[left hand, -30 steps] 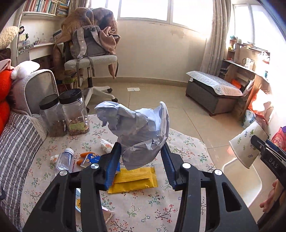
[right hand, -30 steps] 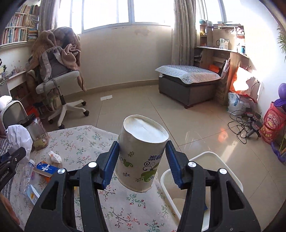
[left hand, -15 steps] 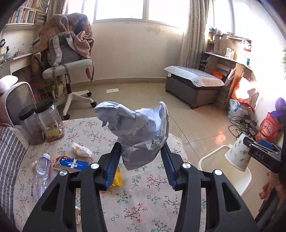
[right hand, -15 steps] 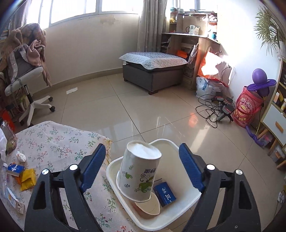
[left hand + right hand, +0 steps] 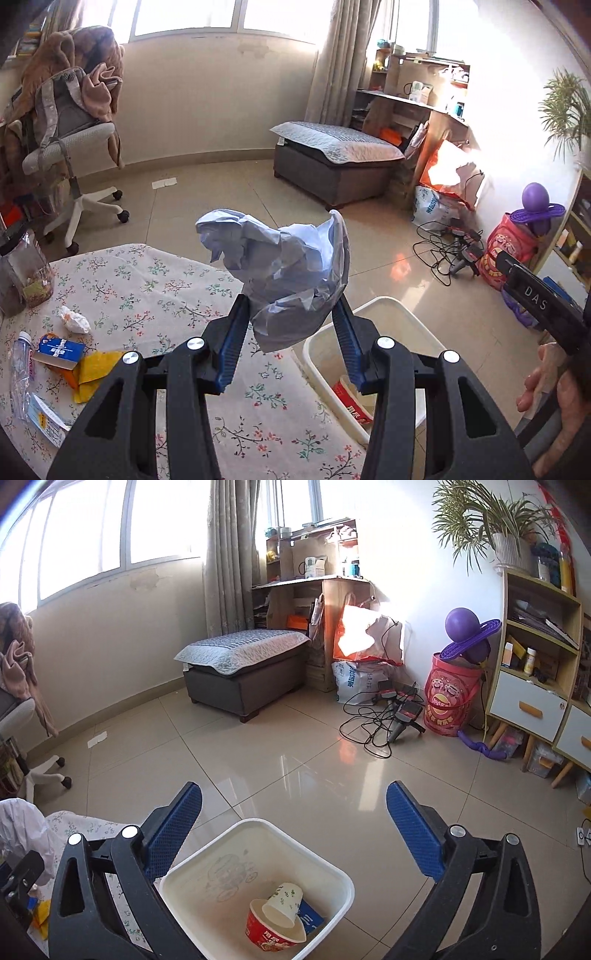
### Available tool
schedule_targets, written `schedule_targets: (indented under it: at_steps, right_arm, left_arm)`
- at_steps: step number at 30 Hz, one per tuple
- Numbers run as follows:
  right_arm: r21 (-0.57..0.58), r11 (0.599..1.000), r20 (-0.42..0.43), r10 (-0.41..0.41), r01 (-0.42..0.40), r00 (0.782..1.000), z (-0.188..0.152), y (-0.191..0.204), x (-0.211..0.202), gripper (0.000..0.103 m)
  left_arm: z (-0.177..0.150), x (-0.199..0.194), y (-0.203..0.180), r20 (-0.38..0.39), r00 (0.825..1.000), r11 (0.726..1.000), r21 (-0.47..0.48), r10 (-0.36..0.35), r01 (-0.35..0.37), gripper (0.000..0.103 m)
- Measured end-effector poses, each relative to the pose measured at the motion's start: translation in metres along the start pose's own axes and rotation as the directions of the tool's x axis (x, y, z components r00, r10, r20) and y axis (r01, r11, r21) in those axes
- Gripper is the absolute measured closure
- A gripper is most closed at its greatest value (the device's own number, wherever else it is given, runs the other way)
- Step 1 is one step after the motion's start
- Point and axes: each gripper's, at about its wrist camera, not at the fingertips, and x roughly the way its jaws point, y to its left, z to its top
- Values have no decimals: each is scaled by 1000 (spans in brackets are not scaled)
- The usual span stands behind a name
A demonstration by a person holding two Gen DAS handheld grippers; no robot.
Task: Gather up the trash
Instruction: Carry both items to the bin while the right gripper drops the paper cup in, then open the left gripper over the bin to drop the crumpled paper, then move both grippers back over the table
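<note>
**Cup is in, crumpled paper is next over the bin**

Closest to me, my right gripper has just been opening and its jaws now stand spread wide with nothing between them. Straight below, the paper cup lies tipped inside the white bin, resting in a red bowl with a blue packet beside it. So that drop is done, I'd say.

On the other side, my left gripper pinches the crumpled pale blue paper by its lower part; the wad sticks up above the fingers. It hangs over the table edge, the bin's rim showing just past the right finger, so the paper is near the bin but, as I read it, not yet squarely above it.

The call for the next move: carry the left gripper across until the wad is over the bin's opening, then let the jaws part. The paper is light and bulky, so it could catch on a pad or drift onto the rim.

Further out, the floral tablecloth holds more work: a white tissue ball, a blue box, a yellow wrapper and a clear plastic bottle.
</note>
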Motion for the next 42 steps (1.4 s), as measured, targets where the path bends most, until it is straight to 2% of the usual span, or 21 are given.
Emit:
schedule_targets:
  at_steps: [5, 10, 16, 18, 20, 23, 25, 32, 37, 42]
  right_arm:
    - [134, 990, -36, -28, 33, 999, 8, -40, 12, 7]
    - [182, 982, -33, -48, 53, 998, 9, -56, 17, 7]
    - [219, 973, -29, -63, 68, 998, 10, -67, 18, 7]
    - [224, 972, -28, -66, 70, 997, 10, -67, 18, 7]
    - [223, 972, -27, -65, 70, 998, 10, -67, 17, 7]
    - [208, 976, -20, -57, 60, 998, 9, -60, 15, 7]
    - [182, 982, -9, -51, 52, 999, 8, -50, 12, 7]
    - [22, 1000, 30, -9, 9, 1000, -1, 9, -3, 7]
    - [-99, 994, 37, 54, -50, 998, -14, 57, -16, 7]
    - [-178, 977, 25, 120, -114, 992, -25, 98, -28, 7]
  left_arm:
    - [2, 30, -45, -61, 995, 996, 8, -84, 85, 56]
    - [1, 52, -79, -108, 985, 990, 21, -134, 137, 56]
    - [-5, 74, -99, -186, 966, 983, 5, -178, 182, 52]
    - [-6, 75, -102, -203, 960, 980, 3, -194, 199, 45]
    - [-6, 73, -101, -204, 961, 981, 11, -189, 196, 37]
    - [-7, 64, -91, -188, 969, 985, 24, -162, 169, 29]
    - [-4, 58, -80, -173, 978, 992, 22, -120, 125, 26]
    - [9, 38, -18, -118, 993, 997, -80, 15, -25, 14]
    - [8, 21, 20, -100, 990, 984, -138, 103, -116, 13]
    - [-2, 4, 56, -105, 974, 960, -174, 203, -219, 12]
